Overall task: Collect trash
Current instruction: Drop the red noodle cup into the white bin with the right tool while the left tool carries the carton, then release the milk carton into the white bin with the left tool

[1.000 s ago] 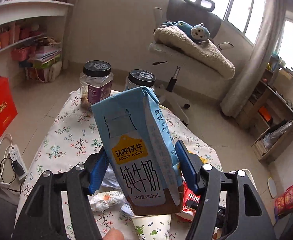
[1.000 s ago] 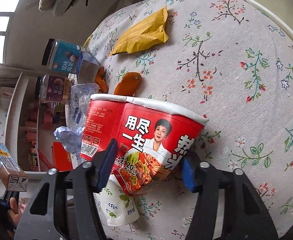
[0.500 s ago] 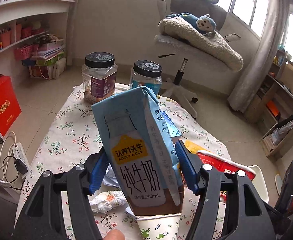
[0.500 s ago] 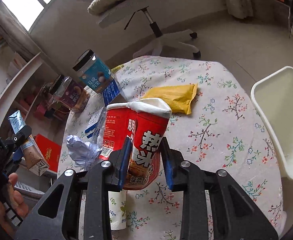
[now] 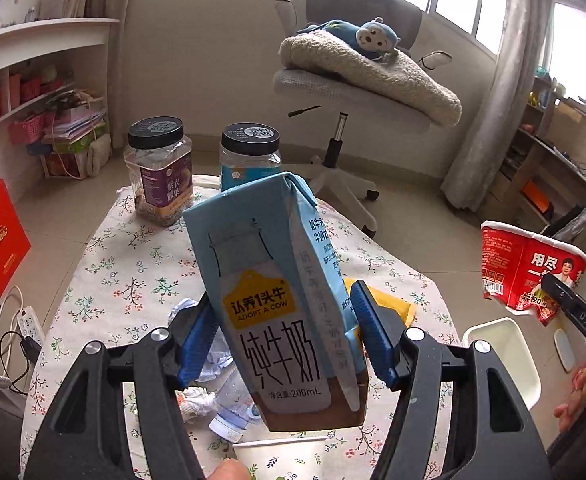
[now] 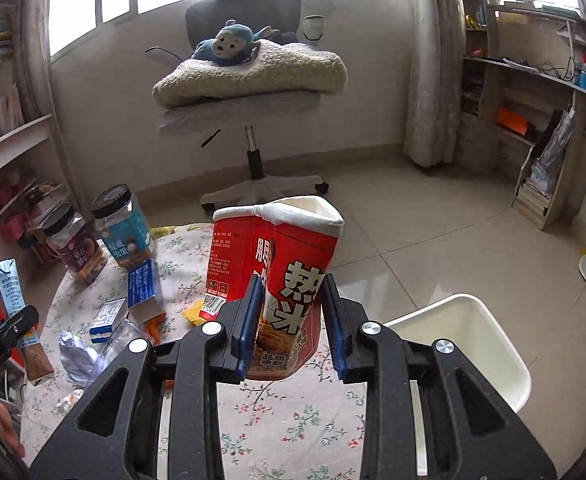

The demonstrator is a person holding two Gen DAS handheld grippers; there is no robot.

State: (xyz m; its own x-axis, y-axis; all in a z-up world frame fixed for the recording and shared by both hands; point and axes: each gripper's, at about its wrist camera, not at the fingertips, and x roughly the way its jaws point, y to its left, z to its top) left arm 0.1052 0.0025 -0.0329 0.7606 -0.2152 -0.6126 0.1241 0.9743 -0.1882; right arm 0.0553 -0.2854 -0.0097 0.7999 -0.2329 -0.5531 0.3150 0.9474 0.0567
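While the left tool [image 5: 283,344] pinches a milk carton [image 5: 277,292], the right tool [image 6: 289,328] squeezes a crushed noodle cup [image 6: 277,272], probably light, flimsy stuff best gripped mid-body.

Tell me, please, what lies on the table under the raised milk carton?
Under the milk carton lie crumpled tissue, a clear bottle and a paper cup; whatever sits directly behind it is covered.

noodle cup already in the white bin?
No, the noodle cup is clamped in the right gripper, held in the air left of the white bin.
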